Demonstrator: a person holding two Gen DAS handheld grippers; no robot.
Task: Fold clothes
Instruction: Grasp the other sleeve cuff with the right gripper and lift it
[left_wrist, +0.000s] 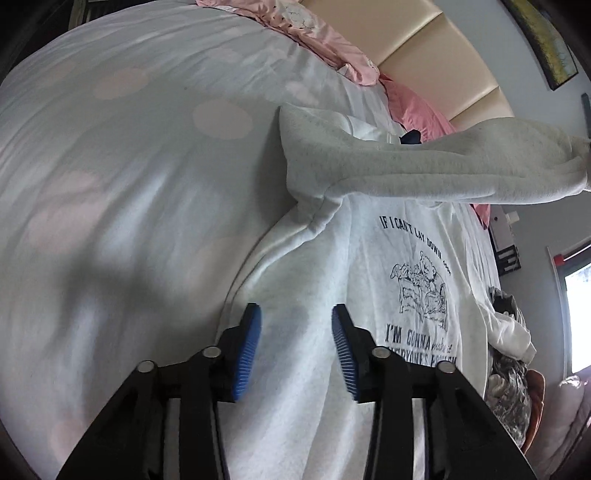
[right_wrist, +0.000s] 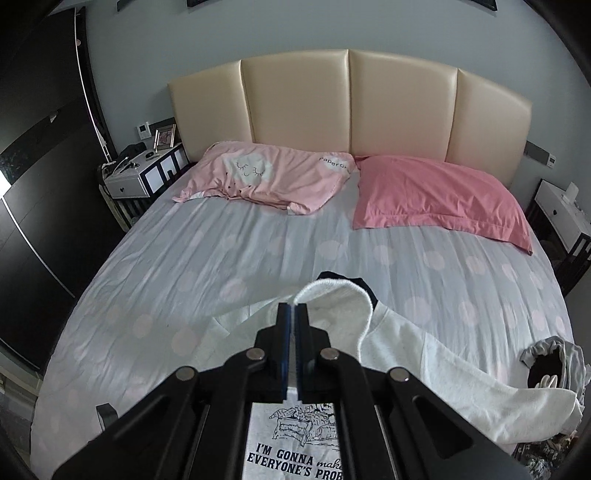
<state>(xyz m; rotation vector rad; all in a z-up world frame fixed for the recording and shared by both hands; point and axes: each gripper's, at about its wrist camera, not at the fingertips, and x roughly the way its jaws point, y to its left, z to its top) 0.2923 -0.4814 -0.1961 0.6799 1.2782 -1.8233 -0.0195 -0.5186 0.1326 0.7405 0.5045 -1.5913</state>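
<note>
The wide stretch of dotted bedsheet (right_wrist: 221, 258) between the white sweatshirt (left_wrist: 332, 369) and the two pink pillows (right_wrist: 439, 195) lies bare. To the right, a grey garment heap (right_wrist: 554, 363) crowds the edge beside the outstretched sleeve (right_wrist: 461, 369).

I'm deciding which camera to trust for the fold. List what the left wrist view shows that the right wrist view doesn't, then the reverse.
Left wrist view only: the left tool with its blue pads apart over the white printed sweatshirt, nothing between them, and the sweatshirt's sleeve lifted off the bed.

Right wrist view only: the right tool shut on the ribbed white cuff, a white bedside cabinet, and a grey and black garment at the bed's edge.

Both: the sweatshirt, the spotted grey bedsheet, pink pillows and the beige padded headboard.
</note>
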